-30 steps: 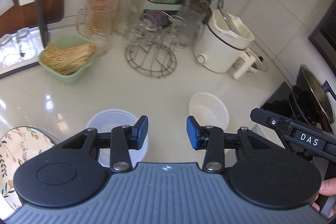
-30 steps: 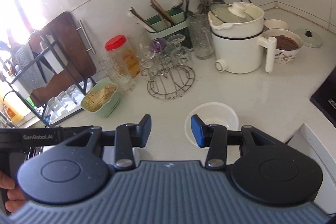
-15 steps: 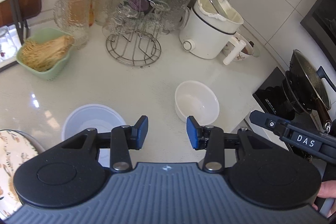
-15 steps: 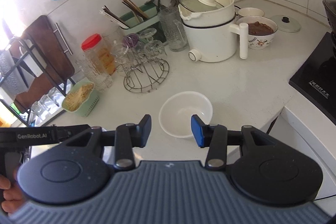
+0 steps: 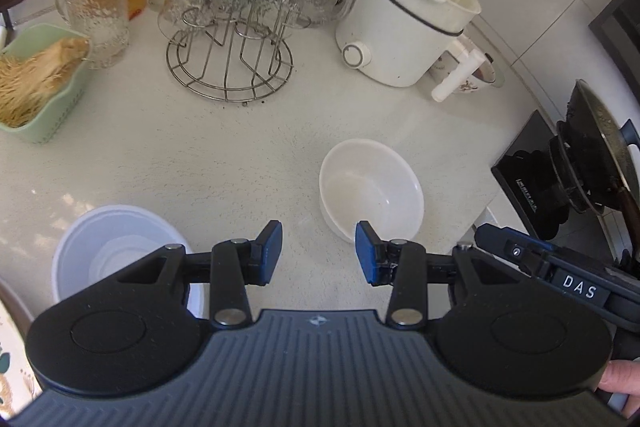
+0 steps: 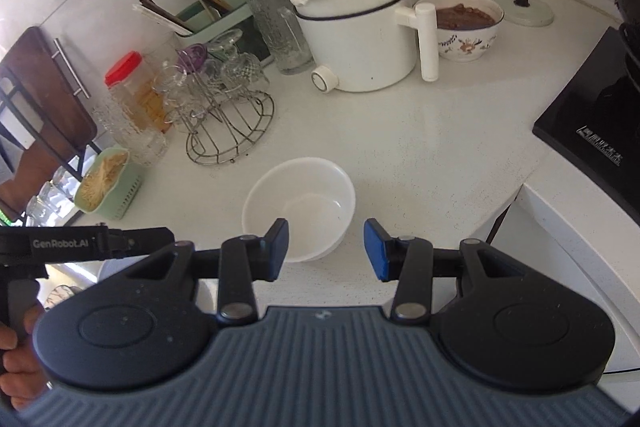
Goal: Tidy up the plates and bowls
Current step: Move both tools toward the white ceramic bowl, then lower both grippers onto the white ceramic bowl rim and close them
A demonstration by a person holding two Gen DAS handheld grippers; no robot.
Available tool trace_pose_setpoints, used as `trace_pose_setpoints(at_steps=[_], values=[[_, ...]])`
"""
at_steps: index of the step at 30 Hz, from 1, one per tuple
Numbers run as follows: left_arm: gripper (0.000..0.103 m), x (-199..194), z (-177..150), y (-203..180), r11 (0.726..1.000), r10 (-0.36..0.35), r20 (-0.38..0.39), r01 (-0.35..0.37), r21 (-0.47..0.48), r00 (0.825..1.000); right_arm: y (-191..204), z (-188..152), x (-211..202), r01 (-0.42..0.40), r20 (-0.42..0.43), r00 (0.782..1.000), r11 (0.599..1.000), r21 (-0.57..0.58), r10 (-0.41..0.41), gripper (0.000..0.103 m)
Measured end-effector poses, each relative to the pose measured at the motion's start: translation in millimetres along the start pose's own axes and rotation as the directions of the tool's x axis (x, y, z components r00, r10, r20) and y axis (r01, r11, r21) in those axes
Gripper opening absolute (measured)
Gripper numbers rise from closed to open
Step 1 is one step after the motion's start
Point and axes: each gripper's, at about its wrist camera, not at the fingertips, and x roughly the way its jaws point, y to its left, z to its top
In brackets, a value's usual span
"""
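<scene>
A small white bowl sits empty on the white counter; it also shows in the right wrist view. A stack of translucent white bowls stands to its left. The edge of a floral plate shows at the lower left. My left gripper is open and empty above the counter, between the stack and the small bowl. My right gripper is open and empty, its left fingertip over the small bowl's near rim.
A wire glass rack, a white electric pot, a green basket of noodles, a floral bowl of brown food and glass jars crowd the back. A black stove with a pan is right.
Both grippers have moved forward and lower toward the small white bowl, which now looks larger and nearer. Both stayed open and empty.
</scene>
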Motion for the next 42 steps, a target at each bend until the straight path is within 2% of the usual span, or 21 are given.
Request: trace_pose_setpoints(at_steps=[8, 15, 20, 24, 26, 27, 29, 31, 38, 42], values=[[0.046, 42.4, 14.3, 3.4, 1.000, -0.005, -0.024, 0.005, -0.005, 1.000, -12.5, 7.6, 41.9, -0.030, -0.018, 0.999, 0.999, 0.015, 0.030, 0.044], [0.046, 69.9, 21.6, -1.4, 0.998, -0.062, -0.070, 0.062, -0.012, 0.996, -16.0, 13.5, 68.4, -0.019, -0.052, 0.998, 1.000, 0.003, 0.019, 0.044], [0.046, 82.9, 26.5, -9.6, 0.999, -0.018, -0.081, 0.021, 0.033, 0.997, -17.7, 17.7, 78.8, -0.013, -0.072, 0.997, 1.000, 0.010, 0.014, 0.044], [0.045, 99.5, 30.6, -9.4, 0.998, -0.010, -0.107, 0.016, 0.058, 0.994, -19.6, 18.1, 92.4, -0.004, -0.096, 0.995, 1.000, 0.017, 0.006, 0.044], [0.044, 106.3, 31.7, -8.1, 0.998, -0.021, -0.118, 0.028, 0.059, 0.993, -19.8, 17.9, 99.0, 0.005, -0.102, 0.995, 1.000, 0.014, -0.004, 0.041], [0.042, 109.9, 32.0, -7.2, 0.998, -0.023, -0.122, 0.030, 0.061, 0.992, -20.1, 17.7, 102.4, 0.014, -0.107, 0.994, 1.000, 0.012, -0.013, 0.036], [0.036, 115.6, 33.2, -7.4, 0.997, -0.025, -0.131, 0.034, 0.064, 0.991, -20.8, 18.0, 107.5, 0.040, -0.117, 0.992, 0.999, 0.013, -0.038, 0.034], [0.033, 117.4, 34.6, -8.6, 0.997, -0.034, -0.132, 0.042, 0.058, 0.991, -22.3, 19.0, 111.2, 0.039, -0.129, 0.991, 0.999, 0.017, -0.036, 0.027], [0.033, 106.5, 42.5, -22.7, 0.996, -0.056, -0.105, 0.063, 0.061, 0.993, -17.0, 25.8, 100.6, 0.027, -0.135, 0.991, 1.000, -0.006, -0.027, 0.025], [0.033, 97.5, 45.9, -23.8, 0.996, -0.077, -0.108, 0.081, 0.027, 0.991, -16.2, 31.6, 90.7, 0.029, -0.138, 0.990, 0.999, 0.016, -0.026, 0.025]])
